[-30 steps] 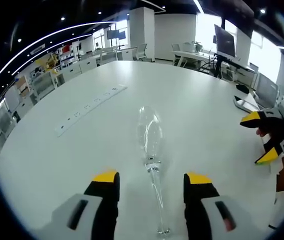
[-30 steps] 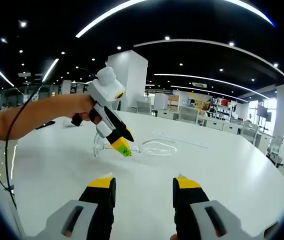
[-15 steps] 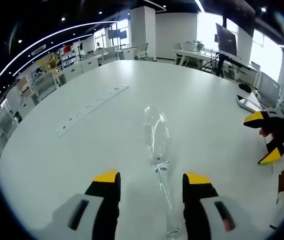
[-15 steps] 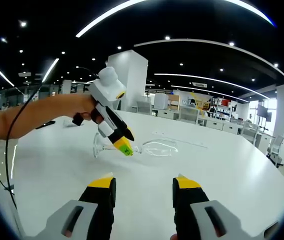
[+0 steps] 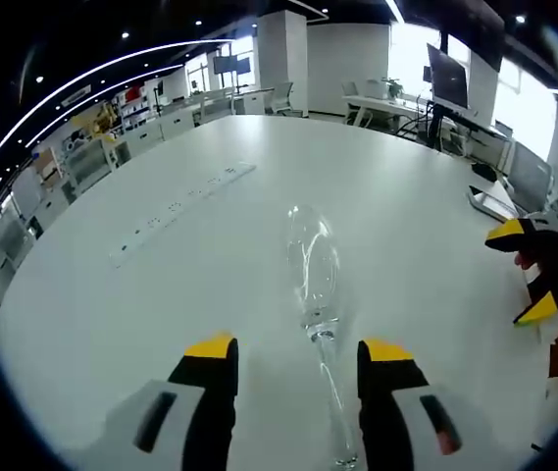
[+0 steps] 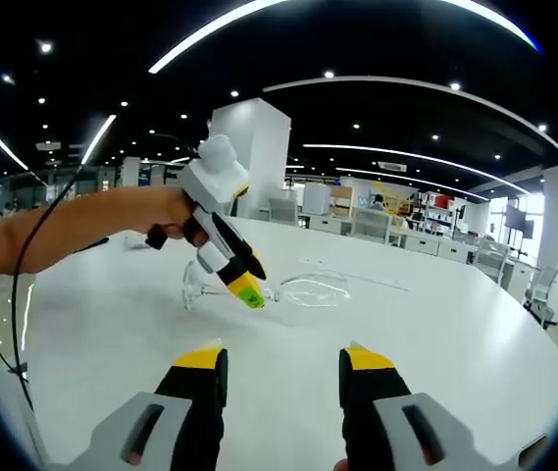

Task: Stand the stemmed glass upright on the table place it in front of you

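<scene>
- left gripper (image 5: 298, 351) jaws wide, nothing held; stem of the stemmed glass (image 5: 313, 280) runs up between them. Versus half a second and a second back, glass sits a bit more to the right and the stem is deeper between the jaws. Mostly the camera easing forward, glass itself looks unmoved.
- Meaning: judged as the approach step for a stem grasp; no closing yet, glass not lifted, task barely begun.
- right gripper (image 6: 283, 361) jaws wide, holding nothing, hovering over bare worktop (image 6: 435, 324), well short of the glass. Pose same as in both earlier pictures, so it seems idle.
- In the right gripper view the left gripper (image 6: 242, 285) hangs over the glass (image 6: 288, 290), tilted slightly lower than before, a person's forearm (image 6: 82, 231) behind it.
- Glass: clear, lying on its side on the white worktop (image 5: 112, 324), foot (image 5: 345, 459) nearest the left camera, bowl pointing away, slim stem; hard to outline against white.
- Farther: flat power strip (image 5: 176, 211) on the worktop, well apart from the glass.
- right gripper (image 5: 538, 275) shows at the right edge of the left gripper view, jaws apart.
</scene>
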`<action>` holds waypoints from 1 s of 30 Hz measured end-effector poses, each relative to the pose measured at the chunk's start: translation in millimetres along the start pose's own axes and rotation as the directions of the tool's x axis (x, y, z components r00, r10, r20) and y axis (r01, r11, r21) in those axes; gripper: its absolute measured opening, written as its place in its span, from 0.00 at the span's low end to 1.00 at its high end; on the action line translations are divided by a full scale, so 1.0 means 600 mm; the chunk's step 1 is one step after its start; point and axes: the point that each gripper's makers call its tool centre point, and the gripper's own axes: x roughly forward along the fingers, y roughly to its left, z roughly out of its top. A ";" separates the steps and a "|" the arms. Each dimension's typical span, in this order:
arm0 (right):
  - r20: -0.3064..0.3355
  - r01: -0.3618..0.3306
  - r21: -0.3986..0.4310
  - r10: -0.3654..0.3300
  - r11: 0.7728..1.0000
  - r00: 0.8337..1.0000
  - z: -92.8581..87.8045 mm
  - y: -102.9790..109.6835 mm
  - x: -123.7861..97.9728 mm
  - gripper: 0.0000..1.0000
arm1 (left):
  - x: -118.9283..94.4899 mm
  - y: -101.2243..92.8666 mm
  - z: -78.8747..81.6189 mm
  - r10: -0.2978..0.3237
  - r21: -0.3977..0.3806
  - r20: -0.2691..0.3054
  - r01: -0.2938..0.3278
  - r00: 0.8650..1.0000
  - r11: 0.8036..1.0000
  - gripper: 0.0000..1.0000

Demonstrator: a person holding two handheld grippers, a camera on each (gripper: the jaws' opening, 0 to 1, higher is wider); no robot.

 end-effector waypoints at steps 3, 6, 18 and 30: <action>0.000 0.000 0.000 0.000 1.000 1.000 0.000 0.000 0.000 0.48 | 0.001 0.000 0.000 0.000 0.000 -0.003 0.000 1.000 1.000 0.47; 0.000 0.000 0.001 0.000 1.000 1.000 0.000 0.000 -0.001 0.48 | 0.001 0.000 0.003 0.004 -0.005 0.001 -0.004 1.000 1.000 0.46; 0.001 0.000 0.002 0.000 1.000 1.000 0.002 -0.001 0.000 0.48 | 0.007 -0.001 0.010 0.003 -0.004 0.001 -0.003 1.000 1.000 0.44; 0.001 0.001 0.001 -0.001 1.000 1.000 0.001 0.000 -0.001 0.48 | 0.006 -0.004 0.008 0.009 -0.005 -0.006 -0.009 1.000 1.000 0.41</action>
